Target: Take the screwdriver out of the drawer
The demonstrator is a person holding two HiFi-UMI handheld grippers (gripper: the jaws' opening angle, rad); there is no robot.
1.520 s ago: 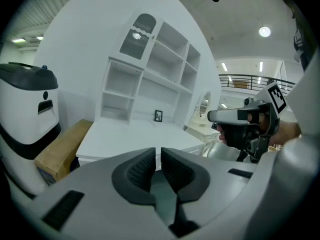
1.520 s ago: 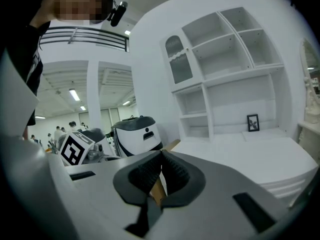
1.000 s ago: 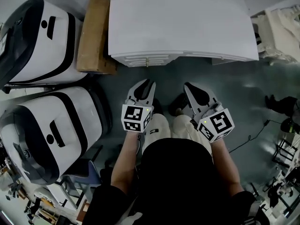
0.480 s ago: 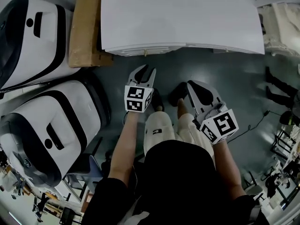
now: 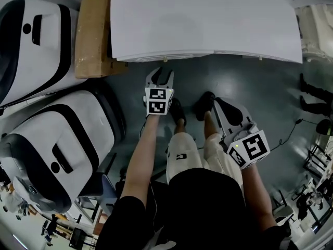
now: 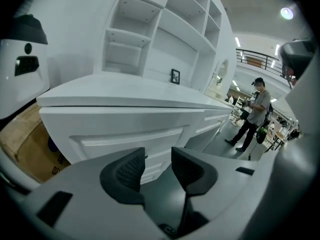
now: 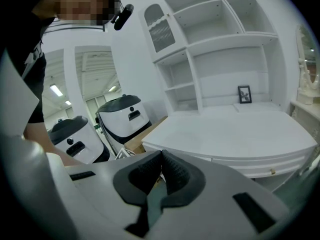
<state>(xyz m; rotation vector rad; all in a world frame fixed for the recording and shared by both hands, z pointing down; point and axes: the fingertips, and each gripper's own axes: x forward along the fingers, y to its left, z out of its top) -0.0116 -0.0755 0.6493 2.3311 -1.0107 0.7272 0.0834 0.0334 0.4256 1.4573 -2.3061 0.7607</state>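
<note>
A white desk (image 5: 208,20) fills the upper part of the head view. A hutch of open shelf compartments (image 7: 215,44) is seen above it in the right gripper view. Two white-and-black machine housings (image 5: 31,40) (image 5: 57,150) are stacked down the left edge. A cardboard box (image 5: 93,30) is wedged between the upper one and the desk; what it holds cannot be made out. In the left gripper view a panelled drawer front (image 6: 130,134) is seen closed. The screwdriver is visible in no view.

The left gripper (image 5: 161,73) is held just below the desk's front edge at frame centre. Its jaws are spread apart, and nothing is seen between them but the drawer front beyond. The right gripper (image 5: 219,104) is held lower right, well apart from the desk. Its pads (image 7: 175,171) are pressed together on nothing. A small framed picture (image 7: 244,94) stands at the back of the desktop, under the lowest shelf. A small knob (image 5: 165,58) is seen on the desk's front edge.

Against a second ago, the left gripper has been brought up the frame to the desk front. Its jaws have just been opening.
</note>
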